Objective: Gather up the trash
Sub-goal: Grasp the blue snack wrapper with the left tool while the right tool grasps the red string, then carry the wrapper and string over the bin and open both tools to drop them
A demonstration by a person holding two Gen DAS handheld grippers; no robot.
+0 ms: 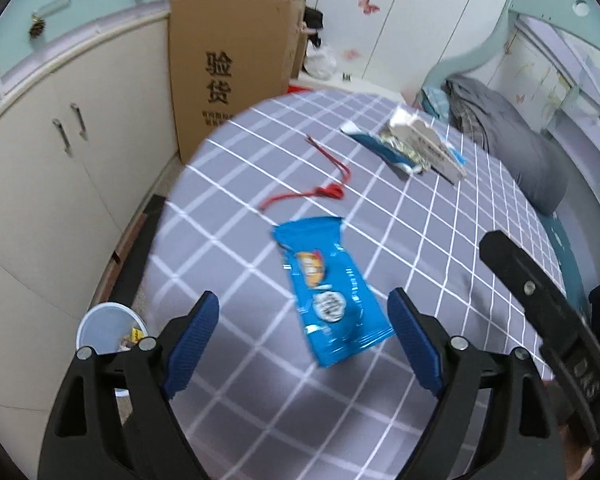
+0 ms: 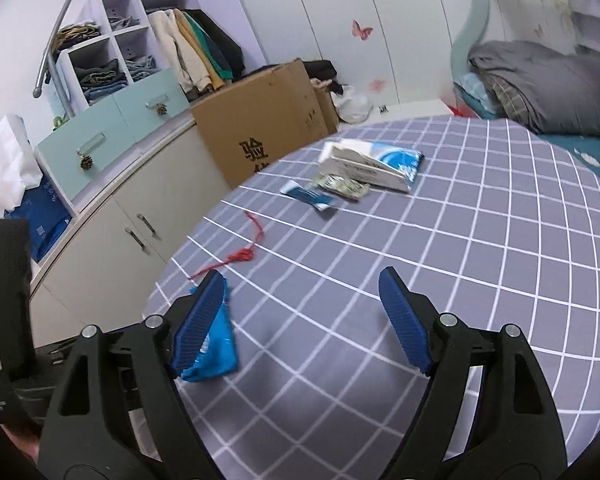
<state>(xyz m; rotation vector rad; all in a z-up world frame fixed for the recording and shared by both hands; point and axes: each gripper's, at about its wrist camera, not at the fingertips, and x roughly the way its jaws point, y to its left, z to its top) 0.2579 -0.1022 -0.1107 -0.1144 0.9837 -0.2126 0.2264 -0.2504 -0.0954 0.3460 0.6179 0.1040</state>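
From the left wrist, the left gripper (image 1: pixel 304 320) is hanging wide open and empty over the grid-patterned bed (image 1: pixel 440 248), its fingers flanking a blue snack wrapper (image 1: pixel 330 294) lying flat. A red string (image 1: pixel 320 190) is lying just beyond; a bin (image 1: pixel 104 330) is standing on the floor.

From the right wrist, the right gripper (image 2: pixel 300 316) is spreading wide, gripping nothing, while torn packets (image 2: pixel 364 170) are sitting farther up the bed.
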